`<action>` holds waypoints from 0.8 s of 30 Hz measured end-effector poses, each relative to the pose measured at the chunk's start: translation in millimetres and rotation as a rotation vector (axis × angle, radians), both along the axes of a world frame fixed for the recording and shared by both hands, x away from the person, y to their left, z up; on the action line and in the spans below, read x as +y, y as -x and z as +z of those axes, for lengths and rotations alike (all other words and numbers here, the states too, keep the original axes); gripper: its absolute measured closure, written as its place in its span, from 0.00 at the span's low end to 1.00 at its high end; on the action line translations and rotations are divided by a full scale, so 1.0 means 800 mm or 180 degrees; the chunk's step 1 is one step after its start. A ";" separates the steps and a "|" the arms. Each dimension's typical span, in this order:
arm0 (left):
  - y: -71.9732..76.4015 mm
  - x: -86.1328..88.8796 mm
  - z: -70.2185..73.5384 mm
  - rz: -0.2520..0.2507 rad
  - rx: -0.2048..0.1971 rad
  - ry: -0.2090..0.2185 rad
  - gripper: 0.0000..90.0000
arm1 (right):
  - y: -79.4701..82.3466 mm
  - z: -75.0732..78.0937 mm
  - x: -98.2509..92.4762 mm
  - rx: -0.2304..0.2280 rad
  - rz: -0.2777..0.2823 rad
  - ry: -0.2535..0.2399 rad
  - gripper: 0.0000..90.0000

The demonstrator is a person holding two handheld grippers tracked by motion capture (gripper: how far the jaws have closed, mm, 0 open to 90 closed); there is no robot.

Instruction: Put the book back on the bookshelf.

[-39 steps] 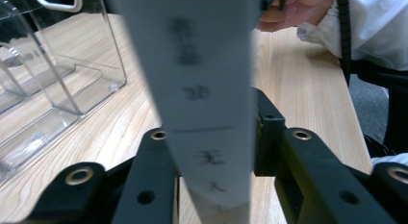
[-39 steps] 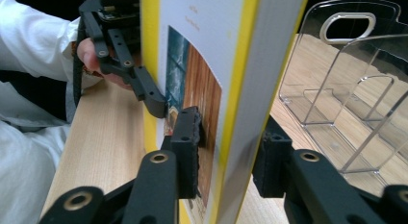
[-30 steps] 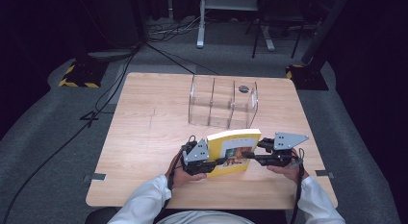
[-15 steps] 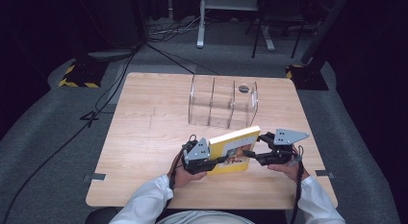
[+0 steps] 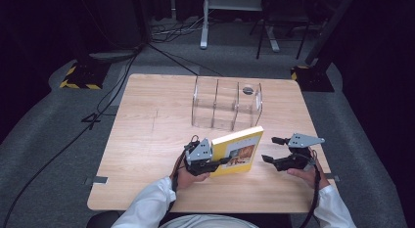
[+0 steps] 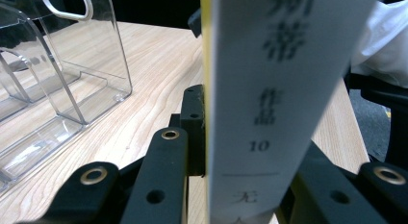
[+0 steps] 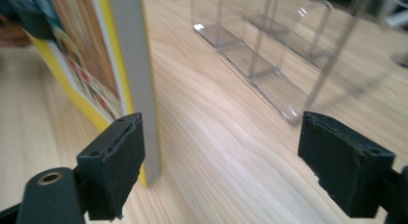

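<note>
A yellow book (image 5: 238, 150) is held tilted on edge above the wooden table (image 5: 147, 140) by the left gripper (image 5: 205, 159), whose jaws are pressed onto the book at its spine end; in the left gripper view the white spine (image 6: 269, 104) is seen pinched between the two black jaws. The right gripper (image 5: 275, 149) is held just beside the book's free edge, jaws spread wide, nothing between them; in the right gripper view the book's edge (image 7: 134, 65) lies against the inner side of the left-hand jaw and the other jaw is well apart.

A clear acrylic divider rack (image 5: 226, 103) stands beyond both grippers, on the far side of the book.

Step judged in hand: the book is being stood upright for slotting into a rack compartment.

Notes for doing it well:
- The left pinch should be kept firm, since the book's weight hangs away from that grip.
- The free edge is best steadied by the right gripper before any carry.
- The book should be aligned parallel with the dividers and lowered squarely, as the light rack may be shoved.
</note>
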State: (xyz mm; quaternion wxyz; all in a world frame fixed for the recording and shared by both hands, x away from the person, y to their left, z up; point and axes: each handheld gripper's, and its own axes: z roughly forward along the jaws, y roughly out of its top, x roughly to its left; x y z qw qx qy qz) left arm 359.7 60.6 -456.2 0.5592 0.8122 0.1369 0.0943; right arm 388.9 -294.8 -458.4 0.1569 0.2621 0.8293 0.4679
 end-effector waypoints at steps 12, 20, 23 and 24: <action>-0.009 -0.001 0.004 0.0108 -0.0005 -0.0007 0.84 | -0.006 -0.032 -0.021 0.0322 -0.0281 0.0222 0.21; -0.017 0.005 0.009 0.0222 -0.0011 -0.0005 0.85 | -0.007 -0.034 -0.018 0.0383 -0.0222 0.0221 0.21; -0.022 0.009 0.012 0.0275 -0.0029 0.0006 0.85 | -0.007 -0.035 -0.018 0.0392 -0.0217 0.0212 0.21; -0.022 0.009 0.012 0.0275 -0.0029 0.0006 0.85 | -0.007 -0.035 -0.018 0.0392 -0.0217 0.0212 0.21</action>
